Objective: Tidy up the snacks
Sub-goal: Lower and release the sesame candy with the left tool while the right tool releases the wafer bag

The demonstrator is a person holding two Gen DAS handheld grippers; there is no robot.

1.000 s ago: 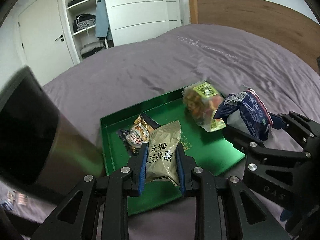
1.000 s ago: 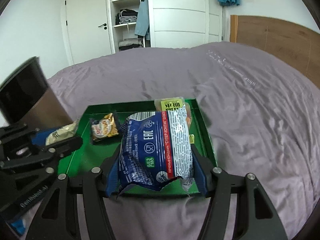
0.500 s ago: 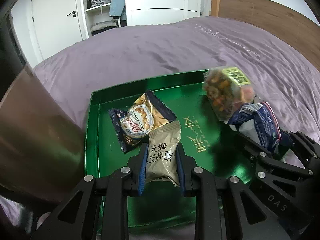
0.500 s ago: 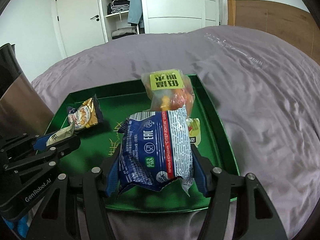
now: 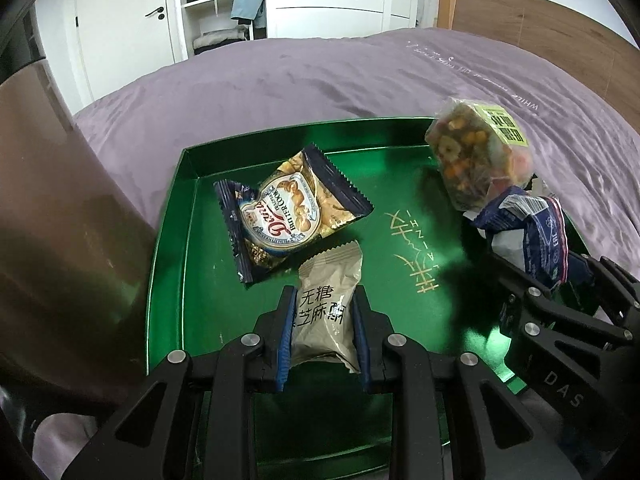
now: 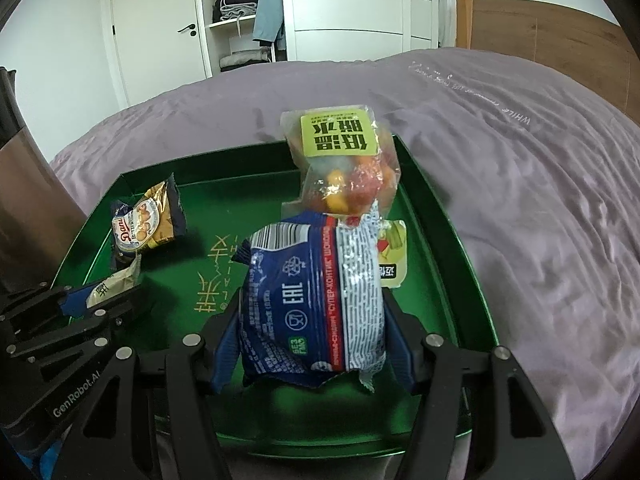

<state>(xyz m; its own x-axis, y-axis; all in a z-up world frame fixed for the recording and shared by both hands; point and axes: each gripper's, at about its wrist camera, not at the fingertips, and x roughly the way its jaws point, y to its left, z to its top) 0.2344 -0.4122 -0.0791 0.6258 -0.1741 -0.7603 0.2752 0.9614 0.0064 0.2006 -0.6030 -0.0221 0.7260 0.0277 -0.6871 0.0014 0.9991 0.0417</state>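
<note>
A green tray (image 5: 192, 248) (image 6: 436, 216) lies on the purple bed. My left gripper (image 5: 322, 304) is shut on a beige snack packet (image 5: 326, 312) held low over the tray's near left part. My right gripper (image 6: 314, 304) is shut on a blue and white biscuit packet (image 6: 316, 300) (image 5: 532, 236) over the tray's near right part. A butter cookie pack (image 5: 288, 216) (image 6: 148, 220) lies in the tray's left half. A clear bag of mixed snacks with a yellow label (image 5: 476, 156) (image 6: 344, 164) stands at the tray's far right. A small yellow packet (image 6: 394, 256) lies behind the blue packet.
A tall brown and black object (image 5: 52, 240) (image 6: 28, 216) stands close to the tray's left side. The purple bedspread (image 5: 340, 76) surrounds the tray. A wooden headboard (image 5: 540, 28) and white wardrobes (image 6: 340, 8) are beyond the bed.
Both grippers have moved forward and down over the tray with their packets still held. The tray and its snacks now look closer and larger.
</note>
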